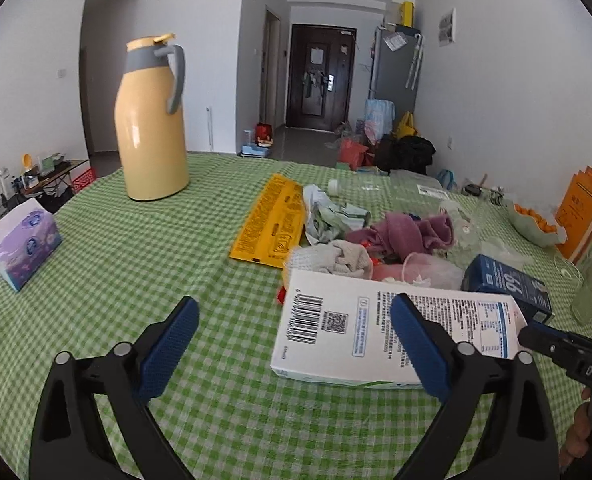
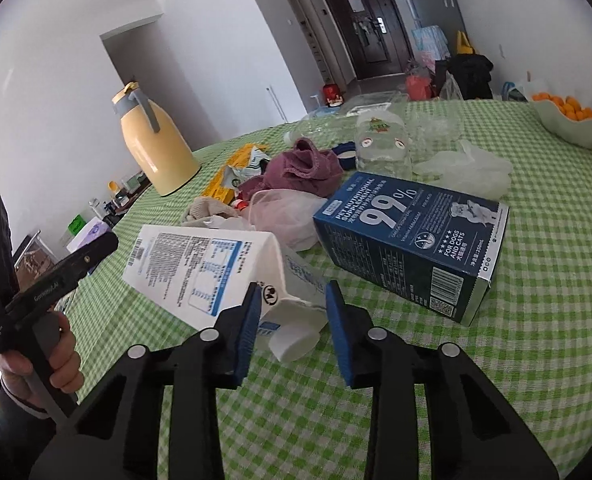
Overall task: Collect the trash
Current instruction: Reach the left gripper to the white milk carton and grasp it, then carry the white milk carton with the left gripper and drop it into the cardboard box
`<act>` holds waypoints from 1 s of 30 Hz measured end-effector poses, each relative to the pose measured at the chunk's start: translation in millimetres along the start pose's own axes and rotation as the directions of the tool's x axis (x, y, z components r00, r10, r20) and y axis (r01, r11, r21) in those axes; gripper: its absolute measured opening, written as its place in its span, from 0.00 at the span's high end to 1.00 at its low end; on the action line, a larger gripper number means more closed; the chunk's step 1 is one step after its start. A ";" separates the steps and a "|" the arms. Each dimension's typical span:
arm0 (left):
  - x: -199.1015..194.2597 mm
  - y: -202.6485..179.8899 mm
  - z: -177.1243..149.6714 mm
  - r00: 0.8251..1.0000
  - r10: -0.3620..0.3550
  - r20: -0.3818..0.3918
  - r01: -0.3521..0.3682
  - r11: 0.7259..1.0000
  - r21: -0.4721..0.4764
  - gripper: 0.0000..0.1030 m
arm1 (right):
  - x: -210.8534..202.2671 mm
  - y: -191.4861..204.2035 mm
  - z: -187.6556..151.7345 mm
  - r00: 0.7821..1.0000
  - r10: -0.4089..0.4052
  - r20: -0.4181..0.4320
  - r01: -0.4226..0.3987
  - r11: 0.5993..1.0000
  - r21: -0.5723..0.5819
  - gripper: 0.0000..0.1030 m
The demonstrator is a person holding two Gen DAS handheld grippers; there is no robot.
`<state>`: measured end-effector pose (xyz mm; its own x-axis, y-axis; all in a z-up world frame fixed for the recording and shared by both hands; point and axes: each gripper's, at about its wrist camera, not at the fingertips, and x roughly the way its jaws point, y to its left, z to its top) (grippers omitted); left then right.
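Lying flat on the green-checked tabletop (image 1: 143, 248): a white milk carton (image 2: 199, 264), long axis running from its barcode end at far left to its gabled spout end nearest the right gripper (image 2: 289, 300). Straddling that spout end with jaws partly closed, pads just beside the gable, contact not clear. Hanging over bare cloth to the carton's left, the left gripper (image 1: 291, 320) with jaws wide and empty. Right hand judged nearer. Just behind the white carton, a blue pet-supplement carton (image 2: 412, 240).
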<state>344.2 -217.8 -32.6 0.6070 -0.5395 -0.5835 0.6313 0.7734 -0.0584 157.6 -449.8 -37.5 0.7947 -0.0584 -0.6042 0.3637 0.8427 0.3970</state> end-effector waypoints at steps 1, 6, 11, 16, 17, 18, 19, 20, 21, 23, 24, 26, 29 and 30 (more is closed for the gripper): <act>1.2 -3.6 -3.7 1.000 -0.012 -0.008 0.012 1.000 0.014 0.21 | 1.1 -1.1 1.0 1.000 0.001 0.004 -0.001 1.000 0.009 0.69; 12.0 -6.6 -18.7 0.996 -0.074 -0.052 0.073 0.997 -0.018 0.41 | 7.0 -1.8 6.5 1.000 -0.001 -0.003 0.001 1.000 0.025 0.69; -0.2 -3.5 -29.6 0.997 -0.072 -0.041 0.070 0.996 -0.053 0.46 | 14.7 -8.7 10.8 0.999 0.027 -0.023 -0.026 0.999 0.047 0.65; -28.3 6.8 -41.3 0.999 -0.032 -0.010 0.030 0.989 -0.147 0.70 | 10.6 -12.8 9.7 0.998 0.052 -0.036 -0.049 0.996 0.079 0.68; -37.8 5.7 -42.2 0.999 -0.032 0.007 0.033 0.988 -0.151 0.73 | 7.5 -10.6 8.1 0.999 0.035 -0.032 -0.033 0.997 0.071 0.70; -47.8 3.1 -42.8 0.999 -0.030 0.025 0.033 0.989 -0.147 0.73 | 4.9 -8.6 5.7 1.000 0.017 -0.026 -0.015 0.998 0.061 0.71; -56.9 -0.2 -43.2 0.999 -0.026 0.041 0.032 0.990 -0.138 0.74 | 0.3 -6.3 2.3 1.000 -0.004 -0.016 0.005 0.999 0.046 0.72; -68.6 -4.5 -43.4 0.998 -0.021 0.065 0.029 0.991 -0.127 0.74 | -2.3 -5.1 -0.7 1.000 -0.012 -0.009 0.013 0.999 0.040 0.74; -76.8 -7.6 -43.7 0.997 -0.014 0.081 0.024 0.992 -0.121 0.74 | -5.8 -4.6 -3.2 1.000 -0.014 -0.004 0.014 0.999 0.036 0.74; -90.9 -12.1 -43.7 0.995 -0.007 0.099 0.018 0.993 -0.114 0.74 | -15.2 -1.6 -7.2 1.000 -0.014 0.009 0.014 1.000 0.024 0.75; -99.0 -12.3 -44.1 0.994 -0.006 0.109 0.020 0.993 -0.120 0.74 | -19.7 0.1 -8.4 1.000 -0.015 0.016 0.014 1.000 0.017 0.75; -112.9 -11.8 -45.9 0.991 -0.003 0.133 0.020 0.992 -0.125 0.74 | -31.3 6.4 -9.3 0.999 -0.013 0.036 0.013 1.000 0.001 0.75; -131.9 -8.9 -51.2 0.988 0.015 0.156 0.006 0.991 -0.133 0.74 | -44.5 25.4 -9.1 0.997 -0.029 0.073 0.033 0.998 -0.051 0.75; -137.8 -5.7 -54.1 0.986 0.032 0.163 -0.009 0.990 -0.143 0.74 | -45.9 31.8 -9.2 0.997 -0.024 0.077 0.029 0.997 -0.066 0.75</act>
<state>230.9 -129.8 4.3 0.6977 -0.5613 -0.4451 0.5505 0.8177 -0.1683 128.2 -415.3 -3.5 0.8208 -0.1201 -0.5584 0.3541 0.8742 0.3324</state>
